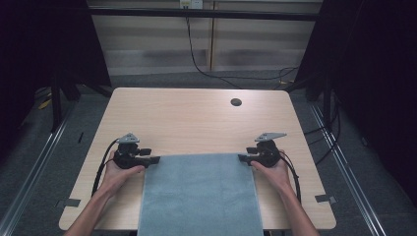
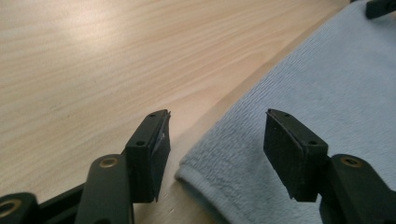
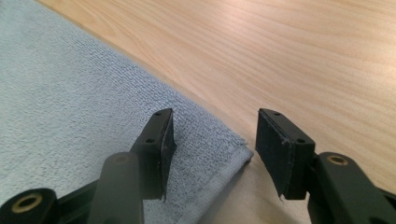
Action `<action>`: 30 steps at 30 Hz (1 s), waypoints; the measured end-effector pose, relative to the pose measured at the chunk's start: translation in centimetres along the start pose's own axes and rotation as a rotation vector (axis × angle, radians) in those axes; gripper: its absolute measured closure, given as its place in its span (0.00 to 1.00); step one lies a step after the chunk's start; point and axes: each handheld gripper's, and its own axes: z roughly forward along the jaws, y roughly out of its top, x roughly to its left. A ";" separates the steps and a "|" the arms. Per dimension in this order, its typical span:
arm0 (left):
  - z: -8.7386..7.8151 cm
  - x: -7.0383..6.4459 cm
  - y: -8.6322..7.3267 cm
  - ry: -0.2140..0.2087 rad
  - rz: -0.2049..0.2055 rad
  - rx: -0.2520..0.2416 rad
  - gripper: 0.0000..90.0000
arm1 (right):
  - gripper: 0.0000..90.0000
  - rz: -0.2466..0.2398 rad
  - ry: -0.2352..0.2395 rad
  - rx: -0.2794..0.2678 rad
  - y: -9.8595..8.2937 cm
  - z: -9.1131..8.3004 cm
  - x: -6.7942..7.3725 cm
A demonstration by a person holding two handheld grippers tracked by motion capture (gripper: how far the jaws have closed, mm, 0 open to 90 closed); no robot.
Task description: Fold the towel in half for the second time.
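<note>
Black cables are trailing from black grippers, left (image 1: 156,160) and right (image 1: 241,158), each wearing a grey three-cornered plate; forearms are bare.

Recording lab or test studio. Indicators: a bare wooden table (image 1: 196,118) enclosed by black curtains (image 1: 44,44), metal floor rails (image 1: 44,147), and loose cables (image 1: 206,69) on grey carpet.

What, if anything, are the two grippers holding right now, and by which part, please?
Nothing is held. The left gripper and right gripper each have open jaws straddling a far corner of the blue towel, not yet closed.
</note>
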 end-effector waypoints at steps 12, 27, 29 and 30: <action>0.1 0.1 -1.0 -0.040 0.035 0.018 0.68 | 0.73 -0.012 0.028 0.018 -0.4 0.8 0.2; -1.7 0.3 0.4 -0.109 -0.010 -0.102 0.90 | 0.94 0.017 0.086 -0.076 1.0 -1.4 0.5; -2.1 0.3 1.0 -0.118 -0.018 -0.142 0.91 | 0.94 0.023 0.086 -0.113 1.6 -2.0 0.4; -2.3 0.4 1.3 -0.116 -0.018 -0.147 0.91 | 0.94 0.028 0.088 -0.126 1.9 -2.3 0.3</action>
